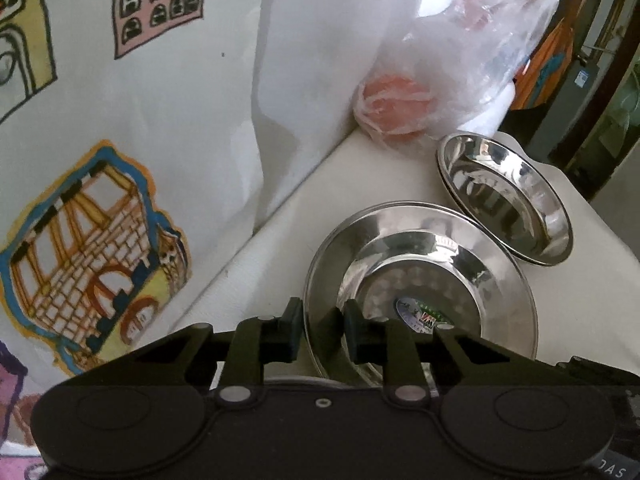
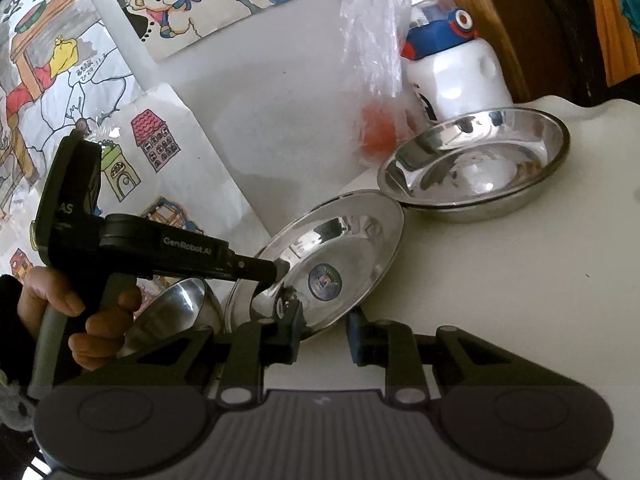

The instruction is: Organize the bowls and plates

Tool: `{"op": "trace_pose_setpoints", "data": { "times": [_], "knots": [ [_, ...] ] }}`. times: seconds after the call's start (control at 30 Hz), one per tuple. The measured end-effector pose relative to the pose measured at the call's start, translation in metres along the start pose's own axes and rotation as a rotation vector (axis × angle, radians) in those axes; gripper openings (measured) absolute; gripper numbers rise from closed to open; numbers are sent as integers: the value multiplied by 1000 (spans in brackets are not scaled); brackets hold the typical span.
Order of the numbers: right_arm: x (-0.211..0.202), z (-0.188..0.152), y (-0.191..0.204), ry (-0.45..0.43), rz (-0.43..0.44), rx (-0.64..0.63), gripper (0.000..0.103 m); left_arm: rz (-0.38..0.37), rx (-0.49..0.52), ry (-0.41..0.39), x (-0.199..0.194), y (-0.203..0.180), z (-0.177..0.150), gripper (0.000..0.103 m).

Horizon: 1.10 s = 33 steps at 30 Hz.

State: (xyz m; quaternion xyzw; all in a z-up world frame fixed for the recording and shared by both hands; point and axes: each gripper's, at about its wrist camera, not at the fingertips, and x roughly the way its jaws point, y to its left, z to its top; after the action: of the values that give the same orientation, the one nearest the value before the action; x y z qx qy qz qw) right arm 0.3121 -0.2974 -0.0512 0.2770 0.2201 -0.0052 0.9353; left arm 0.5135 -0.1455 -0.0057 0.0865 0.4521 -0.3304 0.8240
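A steel plate (image 1: 420,280) with a round sticker is tilted up off the white table (image 2: 500,280). My left gripper (image 1: 323,332) is shut on its near rim. From the right wrist view the left gripper (image 2: 280,274) comes in from the left, held by a hand (image 2: 80,320), pinching that plate (image 2: 340,248). My right gripper (image 2: 324,336) stands open just in front of the plate's lower edge, with nothing in it. A stack of deep steel plates (image 2: 472,168) sits behind; it also shows in the left wrist view (image 1: 504,196). A small steel bowl (image 2: 176,312) lies on its side at the left.
A clear plastic bag (image 1: 460,60) with something orange-red inside leans on the wall at the back. A white bottle with a blue lid (image 2: 452,76) stands behind the stack. Children's drawings (image 1: 92,248) cover the wall on the left. The table's edge drops off at the far right.
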Motion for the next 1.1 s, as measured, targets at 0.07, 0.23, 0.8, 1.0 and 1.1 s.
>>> {"op": "trace_pose_setpoints", "data": {
  "times": [0.07, 0.23, 0.8, 1.0, 1.1],
  "knots": [
    [-5, -1, 3, 7, -13, -2, 27, -6, 4, 10, -1, -3, -1, 23],
    [-21, -10, 5, 16, -35, -21, 26, -29, 26, 32, -5, -13, -5, 23],
    [-102, -31, -33, -43, -125, 45, 26, -115, 122, 67, -15, -95, -26, 20],
    [-122, -17, -45, -106, -159, 36, 26, -126, 115, -13, -34, -118, -28, 19],
    [-122, 1, -52, -139, -175, 7, 26, -140, 109, -82, -42, -124, -25, 19]
  ]
}}
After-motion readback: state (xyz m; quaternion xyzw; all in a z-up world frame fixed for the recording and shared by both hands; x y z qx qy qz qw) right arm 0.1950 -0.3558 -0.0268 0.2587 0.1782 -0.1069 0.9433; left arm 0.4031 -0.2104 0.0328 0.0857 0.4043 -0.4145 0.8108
